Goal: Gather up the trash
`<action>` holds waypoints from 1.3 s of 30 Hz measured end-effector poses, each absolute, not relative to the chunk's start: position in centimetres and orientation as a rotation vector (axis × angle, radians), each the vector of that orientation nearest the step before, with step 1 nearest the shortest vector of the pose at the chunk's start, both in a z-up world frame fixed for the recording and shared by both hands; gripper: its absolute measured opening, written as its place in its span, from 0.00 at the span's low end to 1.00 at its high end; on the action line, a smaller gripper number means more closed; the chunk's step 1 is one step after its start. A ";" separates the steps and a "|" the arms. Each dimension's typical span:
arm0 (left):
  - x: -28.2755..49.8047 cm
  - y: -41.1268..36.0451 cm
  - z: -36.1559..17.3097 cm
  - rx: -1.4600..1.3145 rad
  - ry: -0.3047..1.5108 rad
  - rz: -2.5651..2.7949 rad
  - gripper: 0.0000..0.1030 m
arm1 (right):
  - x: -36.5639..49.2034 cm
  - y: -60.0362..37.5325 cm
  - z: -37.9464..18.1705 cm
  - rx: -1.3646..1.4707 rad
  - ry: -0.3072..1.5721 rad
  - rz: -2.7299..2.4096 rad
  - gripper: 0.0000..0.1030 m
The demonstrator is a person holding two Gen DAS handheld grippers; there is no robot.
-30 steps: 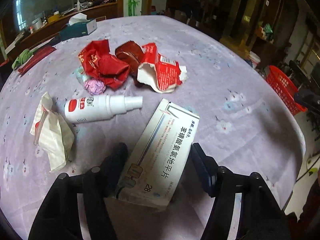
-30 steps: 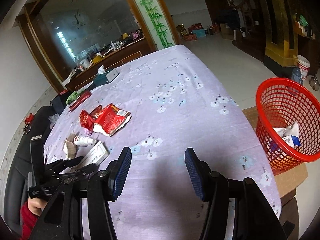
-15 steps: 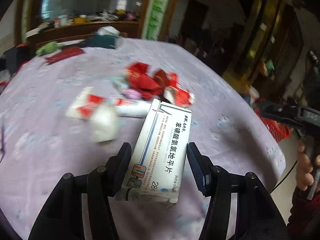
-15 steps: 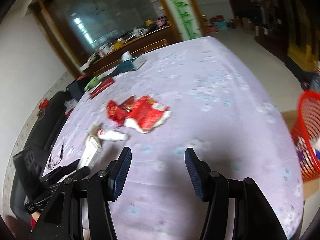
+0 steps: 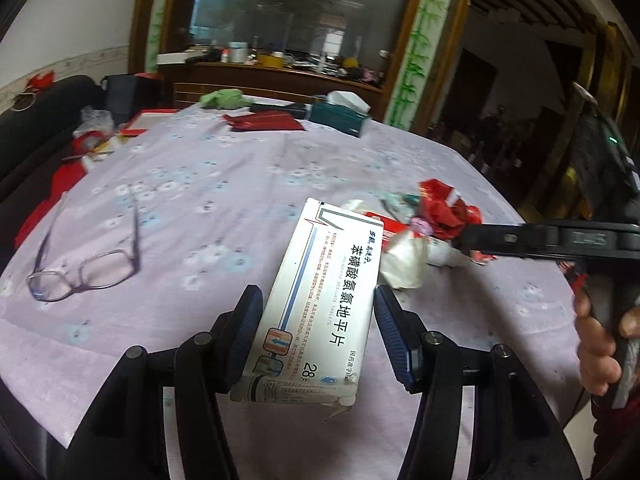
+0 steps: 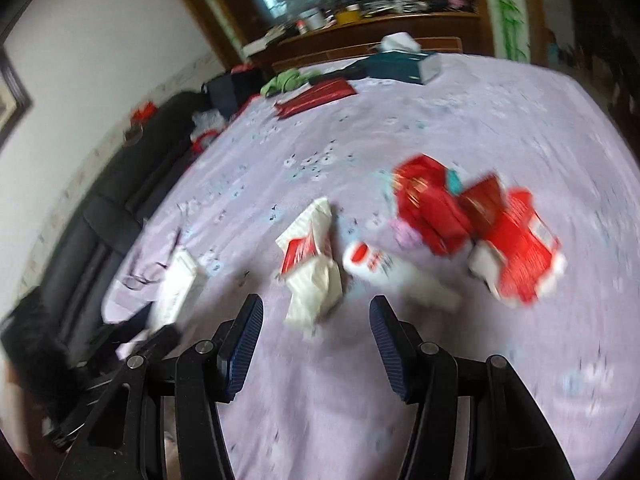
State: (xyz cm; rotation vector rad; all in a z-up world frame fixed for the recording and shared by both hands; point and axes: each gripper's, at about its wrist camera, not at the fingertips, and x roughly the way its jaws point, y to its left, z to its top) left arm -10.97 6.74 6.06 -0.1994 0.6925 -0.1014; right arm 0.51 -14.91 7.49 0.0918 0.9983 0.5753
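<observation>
Table: our litter lies piled here.
Left gripper: clamps box, lifted for binning.
Right gripper: apart, empty, over tissue.

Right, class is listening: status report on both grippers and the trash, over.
Left gripper shut on medicine box, lifted off table. Right gripper open, empty, above crumpled paper wrapper. Spray bottle and red wrappers on tablecloth. Eyeglasses nearby, not trash.

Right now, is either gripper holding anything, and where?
Left gripper clamps the white medicine box across its long sides, near the lower end. Right gripper is open, empty.
</observation>
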 end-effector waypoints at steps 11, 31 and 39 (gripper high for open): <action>-11.7 9.5 5.9 -0.239 0.669 -0.051 0.55 | 2.5 -7.7 4.4 -0.270 1.001 0.565 0.58; -11.6 3.6 6.5 -0.143 0.615 -0.093 0.55 | -6.0 -18.6 8.5 -0.047 0.766 0.378 0.41; -11.7 -3.3 6.4 -0.099 0.616 -0.206 0.55 | -10.0 -26.2 8.7 0.074 0.737 0.219 0.41</action>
